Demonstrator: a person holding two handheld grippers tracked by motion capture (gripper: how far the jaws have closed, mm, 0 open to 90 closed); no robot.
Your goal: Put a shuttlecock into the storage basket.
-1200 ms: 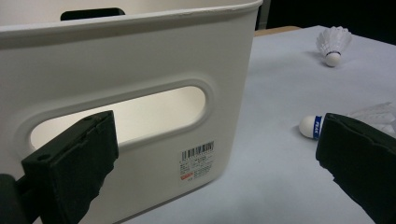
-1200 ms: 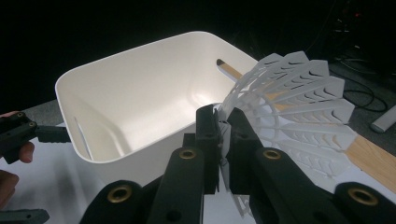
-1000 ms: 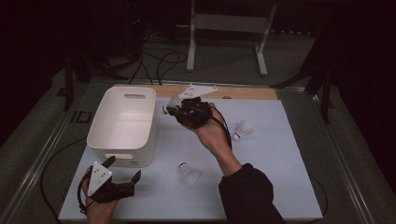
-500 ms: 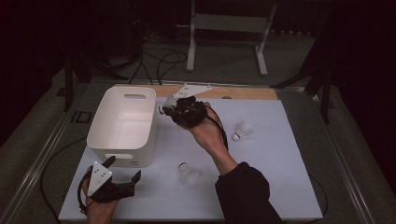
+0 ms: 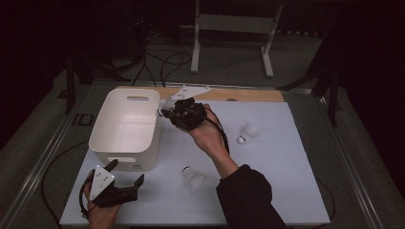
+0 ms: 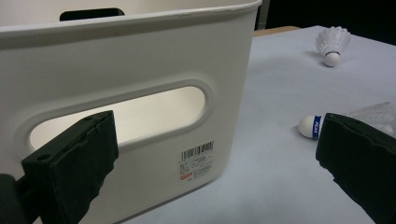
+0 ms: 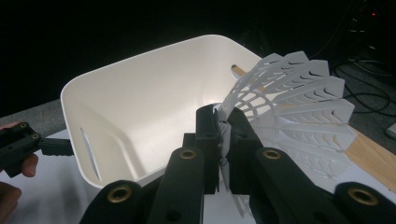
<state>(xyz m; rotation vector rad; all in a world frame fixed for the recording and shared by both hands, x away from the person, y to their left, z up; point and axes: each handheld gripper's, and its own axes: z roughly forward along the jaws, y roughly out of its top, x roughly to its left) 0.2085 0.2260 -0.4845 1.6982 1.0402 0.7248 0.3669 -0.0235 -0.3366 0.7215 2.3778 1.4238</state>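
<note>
A white shuttlecock (image 7: 299,116) was gripped by its skirt between the closed jaws of the right gripper (image 5: 165,111), which was held above the right rim of a white bin (image 5: 125,128), near that bin's far right corner. In the right gripper view the feathered skirt was seen fanned out to the right of the jaws, with the open bin (image 7: 140,116) lying beyond and below. The bin was set on the left part of the desk (image 5: 286,181), toward its far edge. The left gripper (image 5: 122,183) was held near the desk's near left corner, just in front of the bin, its jaws spread wide with nothing between them. A second shuttlecock (image 5: 193,177) was lying on the desk near the near edge, and a third (image 5: 248,134) was resting toward the right side, well apart from it.
</note>
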